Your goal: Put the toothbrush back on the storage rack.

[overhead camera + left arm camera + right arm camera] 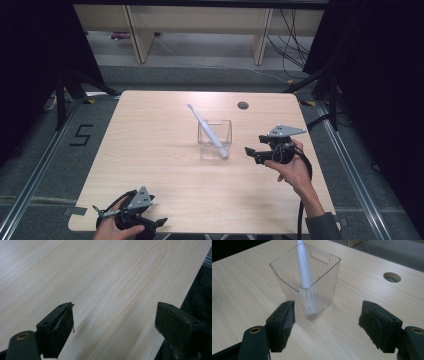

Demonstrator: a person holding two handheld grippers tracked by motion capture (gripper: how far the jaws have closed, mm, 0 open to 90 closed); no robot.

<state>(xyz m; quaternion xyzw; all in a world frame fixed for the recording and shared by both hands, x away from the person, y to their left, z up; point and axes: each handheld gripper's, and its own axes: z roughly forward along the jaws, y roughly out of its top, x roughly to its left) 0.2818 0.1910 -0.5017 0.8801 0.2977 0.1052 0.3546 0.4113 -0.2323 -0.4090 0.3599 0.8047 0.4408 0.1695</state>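
Clear ribbed plastic bin (215,137) stands upright mid-table, slightly right of centre. White toothbrush-like stick (207,131) sits in it, leaning far-left, top poking past the rim. Right gripper (251,152) hovers just right of the bin, jaws spread wide, holding nothing. Left gripper (131,220) at the near-left edge of the wooden table (150,150), jaws spread, empty.

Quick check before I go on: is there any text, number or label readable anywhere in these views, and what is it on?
"5": a black numeral marked on the grey floor, left of the table.
No print can be made out on the clear container, the white stick in it, or either tool.
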